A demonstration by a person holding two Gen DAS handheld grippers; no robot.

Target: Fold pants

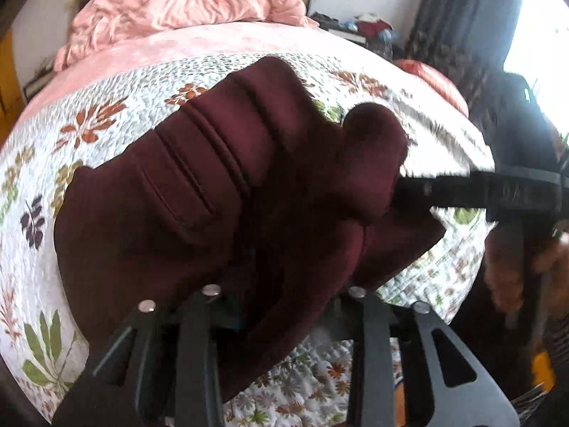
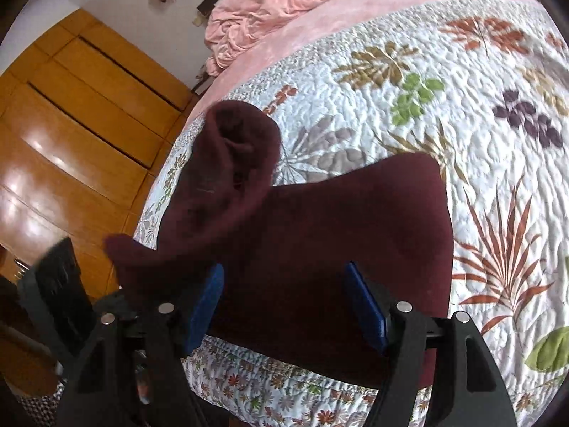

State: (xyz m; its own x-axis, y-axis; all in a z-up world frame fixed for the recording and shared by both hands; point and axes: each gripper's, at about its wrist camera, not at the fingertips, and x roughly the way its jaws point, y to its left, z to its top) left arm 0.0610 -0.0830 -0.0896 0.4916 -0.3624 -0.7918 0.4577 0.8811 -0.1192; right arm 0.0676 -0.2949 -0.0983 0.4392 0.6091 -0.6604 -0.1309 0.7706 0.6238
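Dark maroon pants point(image 1: 199, 192) lie bunched on the floral quilt point(image 1: 71, 163), near the bed's front edge. My left gripper point(image 1: 281, 302) is buried in the maroon cloth and its fingertips are hidden, so it seems shut on the pants. In the right wrist view the pants point(image 2: 338, 235) lie flat on the right, and a lifted part point(image 2: 234, 156) stands up at the left. My right gripper point(image 2: 284, 302) is open, its blue pads point(image 2: 366, 306) spread above the cloth. The right gripper also shows in the left wrist view point(image 1: 462, 192), pointing at the lifted fold.
A pink blanket point(image 1: 185, 3) is heaped at the head of the bed. A wooden wardrobe point(image 2: 71, 124) stands to the left of the bed. Dark curtains point(image 1: 462, 17) and a bright window point(image 1: 537, 35) are to the right. Clutter sits on a bedside stand point(image 1: 362, 28).
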